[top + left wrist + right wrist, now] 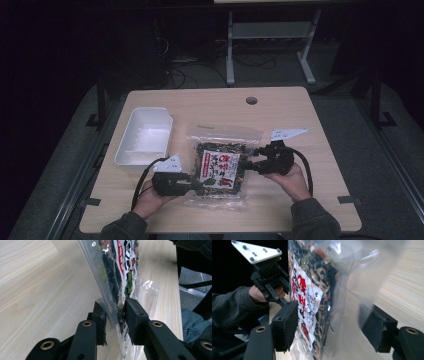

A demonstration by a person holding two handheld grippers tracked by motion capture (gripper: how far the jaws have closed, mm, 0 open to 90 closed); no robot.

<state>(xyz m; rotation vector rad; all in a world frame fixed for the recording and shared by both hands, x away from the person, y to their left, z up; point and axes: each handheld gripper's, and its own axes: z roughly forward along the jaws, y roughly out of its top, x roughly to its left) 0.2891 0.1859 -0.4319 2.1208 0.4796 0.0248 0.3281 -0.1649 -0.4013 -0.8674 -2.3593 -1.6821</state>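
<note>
Left gripper [115, 315] is clamped tight on the near-left edge of the clear snack bag [220, 167], which lies mid-table just right of the white tray [131, 131]. Right gripper [332, 327] straddles the bag's opposite edge, jaws spread wide, pads not pressing it.

I see a pale wood-grain counter [300, 165] with a round cable hole [251, 100] near its far edge. Ahead of my left tool [195, 186] a white plastic tray [145, 136] sits on the wood. Between my left tool and my right tool [251, 165] lies a clear bag of dried food [220, 167], flat on the counter.
</note>
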